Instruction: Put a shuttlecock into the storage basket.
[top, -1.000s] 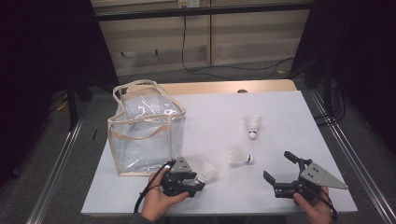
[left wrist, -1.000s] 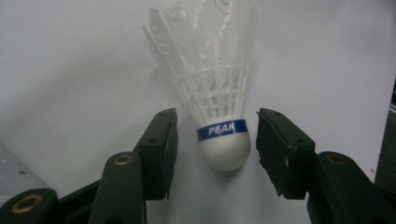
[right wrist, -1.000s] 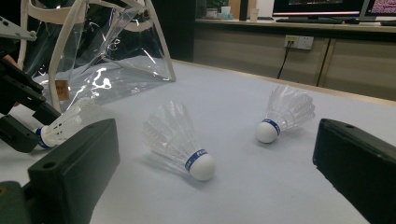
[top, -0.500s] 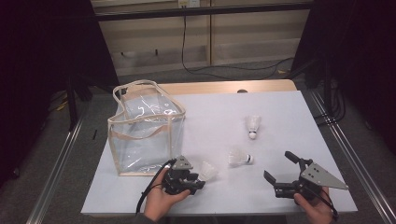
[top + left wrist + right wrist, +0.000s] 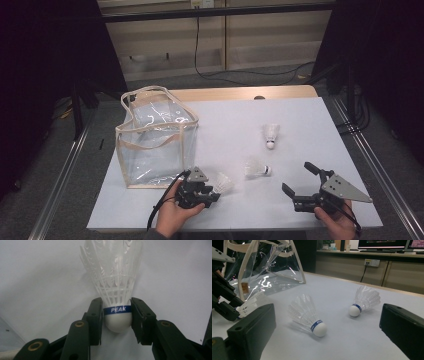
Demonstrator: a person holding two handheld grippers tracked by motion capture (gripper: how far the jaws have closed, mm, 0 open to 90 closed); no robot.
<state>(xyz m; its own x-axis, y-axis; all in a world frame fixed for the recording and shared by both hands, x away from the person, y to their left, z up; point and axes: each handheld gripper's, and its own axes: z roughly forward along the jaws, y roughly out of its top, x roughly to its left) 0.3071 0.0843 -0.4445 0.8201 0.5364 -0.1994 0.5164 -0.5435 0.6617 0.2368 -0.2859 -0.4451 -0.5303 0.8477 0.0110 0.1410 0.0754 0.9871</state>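
A white shuttlecock (image 5: pixel 117 287) with a blue band lies on the white table, its cork pinched between the jaws of my left gripper (image 5: pixel 117 315), which is shut on it. In the high view this gripper (image 5: pixel 212 192) sits near the front edge, and the held shuttlecock (image 5: pixel 224 182) points right. Right of it, my right gripper (image 5: pixel 298 178) is open and holds nothing. Two more shuttlecocks lie loose: one (image 5: pixel 256 167) just ahead of the grippers, another (image 5: pixel 271 134) farther back. The right gripper view shows both, the near one (image 5: pixel 308 315) and the far one (image 5: pixel 364 300), beyond its spread jaws.
A clear plastic bag (image 5: pixel 157 140) with beige trim and handles stands open at the table's left, just behind the left gripper. The bag (image 5: pixel 262 267) also appears in the right gripper view. The table (image 5: pixel 300 115) ends close in front of both hands.
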